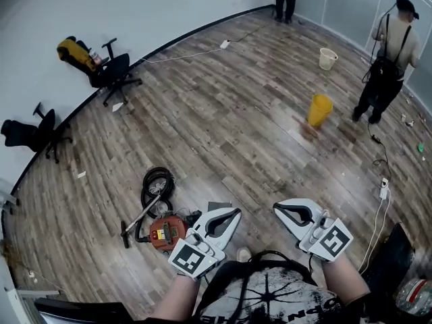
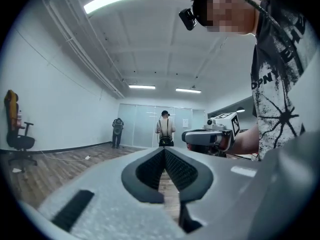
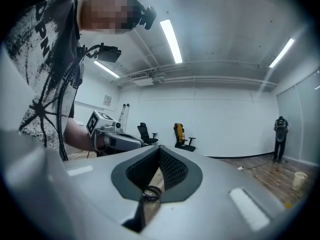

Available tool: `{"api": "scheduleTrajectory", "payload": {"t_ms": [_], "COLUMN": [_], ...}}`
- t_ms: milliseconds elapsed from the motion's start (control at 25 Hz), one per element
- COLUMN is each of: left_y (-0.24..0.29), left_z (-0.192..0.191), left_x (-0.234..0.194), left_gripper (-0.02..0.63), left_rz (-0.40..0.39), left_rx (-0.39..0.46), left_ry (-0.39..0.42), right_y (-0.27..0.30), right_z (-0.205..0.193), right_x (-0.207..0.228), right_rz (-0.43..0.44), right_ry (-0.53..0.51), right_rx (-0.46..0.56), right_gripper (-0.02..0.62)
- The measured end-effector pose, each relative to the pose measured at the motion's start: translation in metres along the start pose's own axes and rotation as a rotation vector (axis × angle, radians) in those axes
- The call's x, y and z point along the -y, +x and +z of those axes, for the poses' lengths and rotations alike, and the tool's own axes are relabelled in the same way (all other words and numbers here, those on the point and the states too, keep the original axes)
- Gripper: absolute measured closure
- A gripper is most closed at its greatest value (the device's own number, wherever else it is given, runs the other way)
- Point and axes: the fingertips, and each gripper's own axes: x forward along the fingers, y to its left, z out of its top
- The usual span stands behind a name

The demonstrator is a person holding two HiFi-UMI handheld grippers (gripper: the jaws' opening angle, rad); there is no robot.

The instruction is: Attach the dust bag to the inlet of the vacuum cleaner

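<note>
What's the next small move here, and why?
Probably lower the left gripper toward the vacuum cleaner and open its jaws. Both it and the right gripper are shut on nothing and point level above the floor. In the head view the vacuum cleaner lies on the floor just beside the left gripper, untouched.

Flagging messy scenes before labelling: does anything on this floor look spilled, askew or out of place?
Yes. A brownish smear marks the floor beside the yellow bucket, like a spill, and small scraps lie scattered near the left wall.
</note>
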Motion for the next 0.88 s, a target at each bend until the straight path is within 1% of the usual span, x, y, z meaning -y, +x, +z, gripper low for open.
{"api": "scheduleTrajectory", "payload": {"t_ms": [160, 240, 320, 400, 480, 560, 680, 800, 880], "left_y": [-0.022, -0.039, -0.054, -0.056, -0.058, -0.063, -0.06, -0.045, -0.034], "left_z": [0.006, 0.005, 0.001, -0.006, -0.018, -0.024, -0.016, -0.007, -0.007], "left_x": [-0.043, -0.059, -0.072, -0.082, -0.094, -0.113, -0.142, -0.157, -0.164], "left_gripper": [0.607, 0.607, 0.607, 0.607, 0.607, 0.607, 0.607, 0.607, 0.607], "left_rz": [0.124, 0.176, 0.246, 0.305, 0.384, 0.501, 0.662, 0.782, 0.855], "left_rx": [0.004, -0.03, -0.056, -0.053, -0.057, -0.063, -0.038, -0.019, -0.019], "left_ry": [-0.001, -0.001, -0.02, -0.028, -0.046, -0.079, -0.032, -0.014, -0.021], "right_y": [0.048, 0.072, 0.098, 0.116, 0.136, 0.163, 0.197, 0.207, 0.213], "right_z": [-0.004, -0.006, -0.006, -0.018, -0.034, -0.039, -0.029, -0.025, -0.027], "right_x": [0.011, 0.01, 0.009, 0.017, 0.026, 0.033, 0.034, 0.034, 0.041], "right_rz": [0.124, 0.185, 0.258, 0.323, 0.399, 0.498, 0.67, 0.858, 0.958], "right_ry": [0.0, 0.005, -0.001, -0.025, -0.01, 0.014, 0.018, 0.007, 0.008], "right_rx": [-0.018, -0.053, -0.06, -0.079, -0.071, -0.029, 0.045, 0.067, 0.073], "right_gripper": [0.591, 0.591, 0.591, 0.591, 0.591, 0.591, 0.591, 0.591, 0.591]}}
